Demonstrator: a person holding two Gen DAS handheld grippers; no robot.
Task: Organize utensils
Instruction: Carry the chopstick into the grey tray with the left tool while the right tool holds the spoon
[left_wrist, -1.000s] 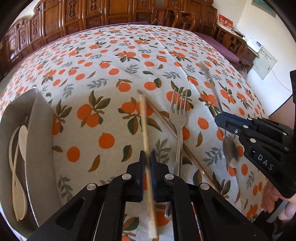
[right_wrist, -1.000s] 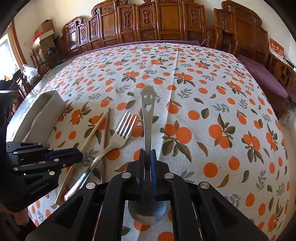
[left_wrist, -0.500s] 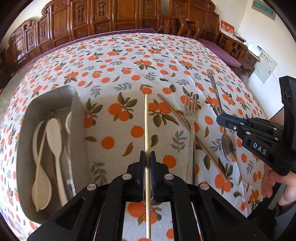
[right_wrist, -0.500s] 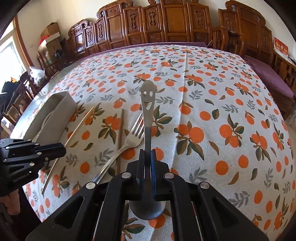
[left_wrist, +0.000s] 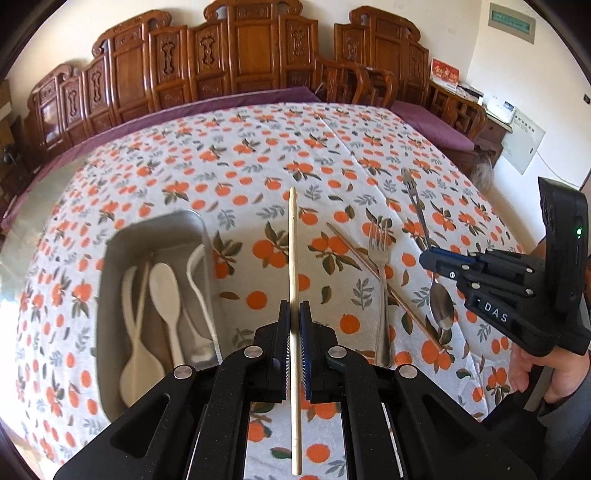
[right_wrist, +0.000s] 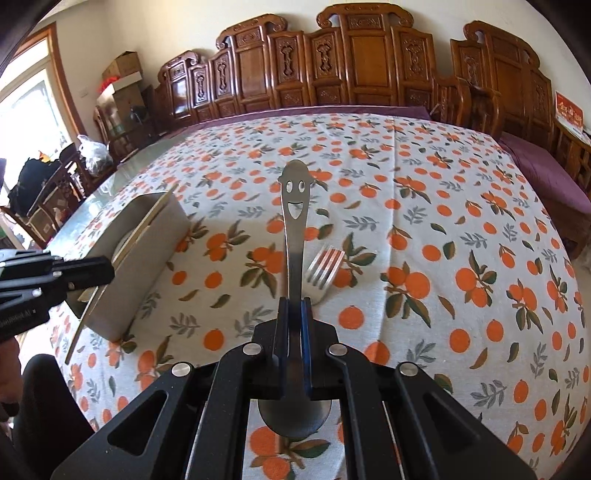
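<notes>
My left gripper (left_wrist: 294, 314) is shut on a wooden chopstick (left_wrist: 293, 251), held above the table just right of the metal tray (left_wrist: 110, 295). The tray holds several white spoons (left_wrist: 164, 284). My right gripper (right_wrist: 294, 310) is shut on a steel spoon (right_wrist: 293, 218) with a smiley-face handle, bowl towards me, lifted over the cloth. It also shows in the left wrist view (left_wrist: 428, 258). A steel fork (left_wrist: 380, 266) and a second chopstick (left_wrist: 384, 288) lie on the cloth between the grippers. The fork (right_wrist: 325, 269) lies just beyond the right gripper.
The table wears an orange-print cloth (left_wrist: 258, 166). Carved wooden chairs (left_wrist: 240, 66) line the far side. In the right wrist view the tray (right_wrist: 147, 258) stands at the left with the left gripper (right_wrist: 92, 273) and its chopstick beside it.
Both grippers have risen and pulled back from the table. The left one has swung left with its chopstick, bringing the tray fully into view. The spoon is lifted higher.
</notes>
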